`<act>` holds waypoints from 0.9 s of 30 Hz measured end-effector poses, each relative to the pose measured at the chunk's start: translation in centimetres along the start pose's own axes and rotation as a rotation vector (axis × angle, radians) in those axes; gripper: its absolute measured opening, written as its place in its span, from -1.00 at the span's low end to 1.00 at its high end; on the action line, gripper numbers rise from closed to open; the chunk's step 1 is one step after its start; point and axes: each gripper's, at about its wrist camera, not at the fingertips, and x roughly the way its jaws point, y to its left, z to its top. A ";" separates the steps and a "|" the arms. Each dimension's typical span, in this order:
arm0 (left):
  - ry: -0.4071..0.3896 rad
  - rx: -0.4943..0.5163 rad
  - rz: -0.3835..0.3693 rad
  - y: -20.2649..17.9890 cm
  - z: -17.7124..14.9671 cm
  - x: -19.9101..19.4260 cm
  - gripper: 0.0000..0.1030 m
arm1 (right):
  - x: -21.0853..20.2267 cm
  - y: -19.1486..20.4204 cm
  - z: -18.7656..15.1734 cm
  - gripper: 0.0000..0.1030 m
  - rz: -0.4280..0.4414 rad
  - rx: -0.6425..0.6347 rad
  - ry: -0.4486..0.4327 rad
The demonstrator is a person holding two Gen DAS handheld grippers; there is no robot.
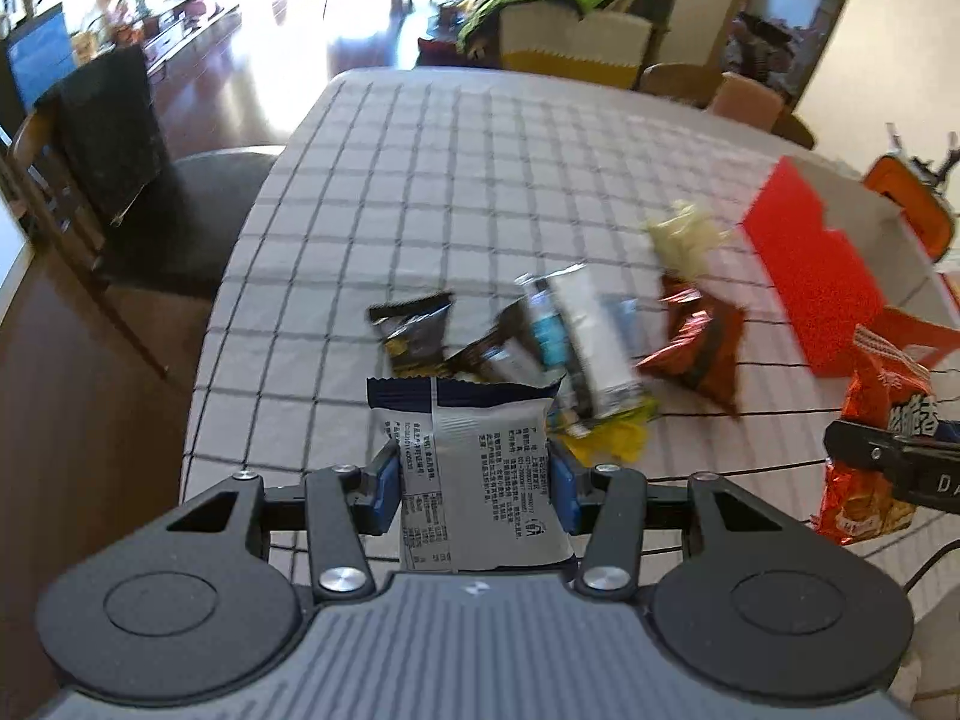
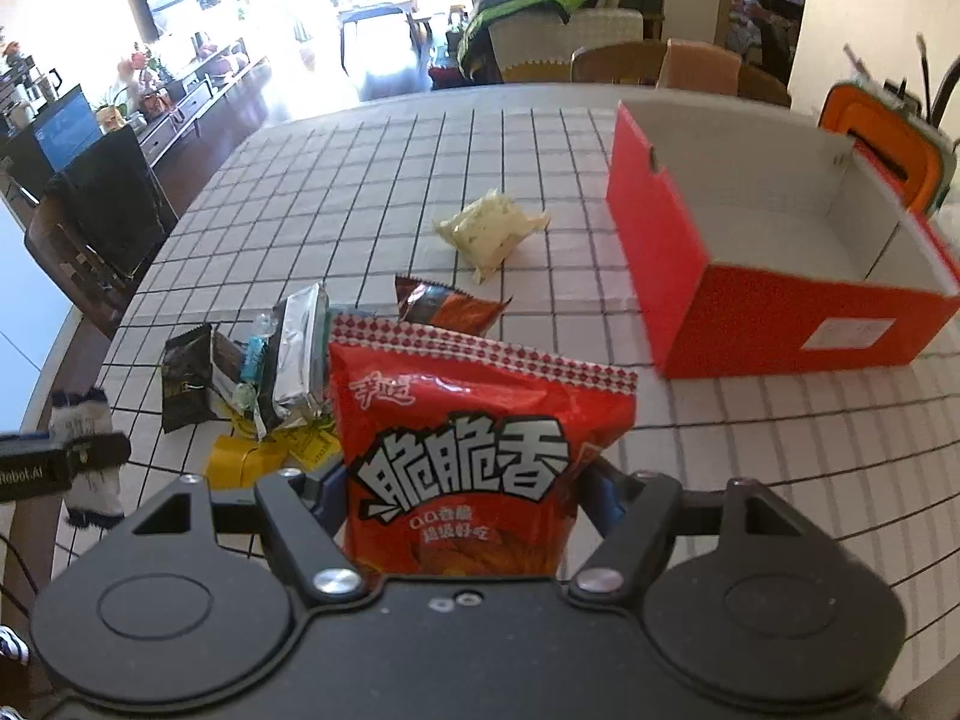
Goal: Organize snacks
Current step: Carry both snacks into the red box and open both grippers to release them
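Snacks were already in both claws: a red crisp packet [image 2: 480, 456] was pinched upright by the right gripper [image 2: 462, 498], and a grey packet [image 1: 480, 468] by the left gripper [image 1: 474, 480], both held near, above the checked table [image 2: 420, 168]. Farther out, the loose pile [image 2: 264, 372] lay left of centre, and the open red box [image 2: 750, 276], apparently empty, stood at the far right. A slip was judged possible, since glossy, air-filled film yields under the blue pads [image 1: 564, 486].

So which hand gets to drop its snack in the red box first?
Probably the right. The right gripper, holding the red snack bag, sits nearer the open red box. The left gripper, with its grey packet, is beyond the snack pile.
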 end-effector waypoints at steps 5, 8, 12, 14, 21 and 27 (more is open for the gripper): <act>-0.022 0.045 -0.054 -2.6 1.5 -1.6 -0.07 | -2.3 -1.5 1.0 0.42 -0.008 -0.021 -0.033; -0.036 0.078 -0.079 -4.4 2.5 -2.3 -0.07 | -3.4 -2.6 1.8 0.42 -0.008 -0.036 -0.051; -0.053 0.108 -0.108 -7.0 4.0 -2.8 -0.07 | -3.9 -4.7 3.3 0.42 -0.019 -0.042 -0.060; -0.060 0.126 -0.127 -8.6 4.8 -2.9 -0.07 | -4.0 -6.0 3.9 0.42 -0.028 -0.038 -0.066; -0.060 0.185 -0.181 -15.9 7.6 -1.2 -0.07 | -4.3 -11.7 6.7 0.42 -0.051 -0.022 -0.085; -0.025 0.214 -0.191 -21.7 9.3 1.7 -0.12 | -3.0 -16.8 8.9 0.42 -0.073 -0.016 -0.094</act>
